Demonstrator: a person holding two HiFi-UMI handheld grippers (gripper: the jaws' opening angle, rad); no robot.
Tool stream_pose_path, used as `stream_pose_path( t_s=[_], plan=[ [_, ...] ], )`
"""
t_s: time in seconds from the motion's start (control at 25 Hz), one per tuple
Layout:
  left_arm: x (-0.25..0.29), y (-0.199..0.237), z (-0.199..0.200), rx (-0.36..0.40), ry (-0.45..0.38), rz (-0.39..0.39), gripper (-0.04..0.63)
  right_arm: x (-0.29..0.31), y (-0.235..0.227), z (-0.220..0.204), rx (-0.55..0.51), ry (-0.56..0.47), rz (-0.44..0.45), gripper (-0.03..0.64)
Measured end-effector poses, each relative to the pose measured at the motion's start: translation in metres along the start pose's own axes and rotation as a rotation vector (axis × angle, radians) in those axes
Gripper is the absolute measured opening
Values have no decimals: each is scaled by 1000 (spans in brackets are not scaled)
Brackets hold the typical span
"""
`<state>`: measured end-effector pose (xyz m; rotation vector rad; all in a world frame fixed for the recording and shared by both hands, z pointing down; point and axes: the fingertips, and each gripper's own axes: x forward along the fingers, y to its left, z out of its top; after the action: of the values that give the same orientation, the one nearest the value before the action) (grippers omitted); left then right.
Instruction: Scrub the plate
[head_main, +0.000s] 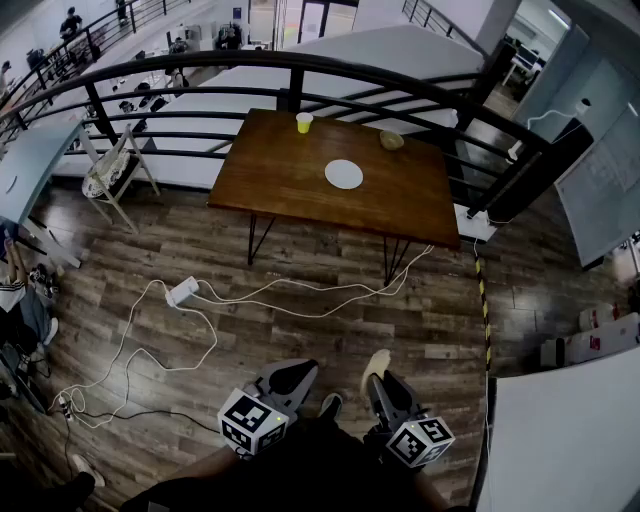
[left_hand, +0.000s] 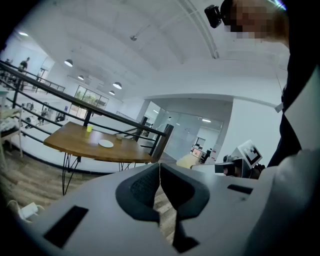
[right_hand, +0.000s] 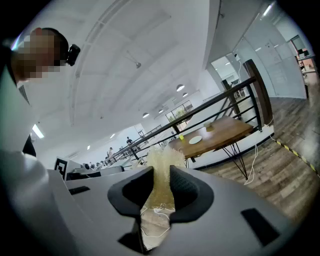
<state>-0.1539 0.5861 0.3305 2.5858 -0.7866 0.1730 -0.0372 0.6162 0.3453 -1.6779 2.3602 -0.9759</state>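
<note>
While the plate (head_main: 344, 174) sits far off, right gripper (right_hand: 161, 172) fingers pinch a scrubber (right_hand: 161, 157), left gripper (left_hand: 160, 167) fingers touch.

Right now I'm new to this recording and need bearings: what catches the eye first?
A white plate lies centred on the wooden table by the railing, a yellow cup at the far edge. Nearer, the right tool is clamped on a pale yellow scrubber, while the left tool is shut and empty.
</note>
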Motion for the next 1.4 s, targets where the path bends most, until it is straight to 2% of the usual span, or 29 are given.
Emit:
stream_pose_path(
  t_s=[0.28, 0.84, 1.08, 1.28, 1.4],
  plan=[
    [-1, -31, 7, 42, 2, 4, 21, -26, 2, 13, -11, -45, 38, 109],
    [53, -84, 6, 84, 11, 68, 21, -64, -62, 42, 54, -73, 88, 109],
    [81, -105, -1, 73, 22, 104, 21, -74, -95, 48, 75, -59, 135, 109],
    [91, -102, -5, 29, 29, 144, 21, -71, -108, 53, 91, -30, 145, 109],
    [102, -99, -5, 28, 46, 152, 21, -65, -118, 55, 109, -11, 144, 109]
  ],
)
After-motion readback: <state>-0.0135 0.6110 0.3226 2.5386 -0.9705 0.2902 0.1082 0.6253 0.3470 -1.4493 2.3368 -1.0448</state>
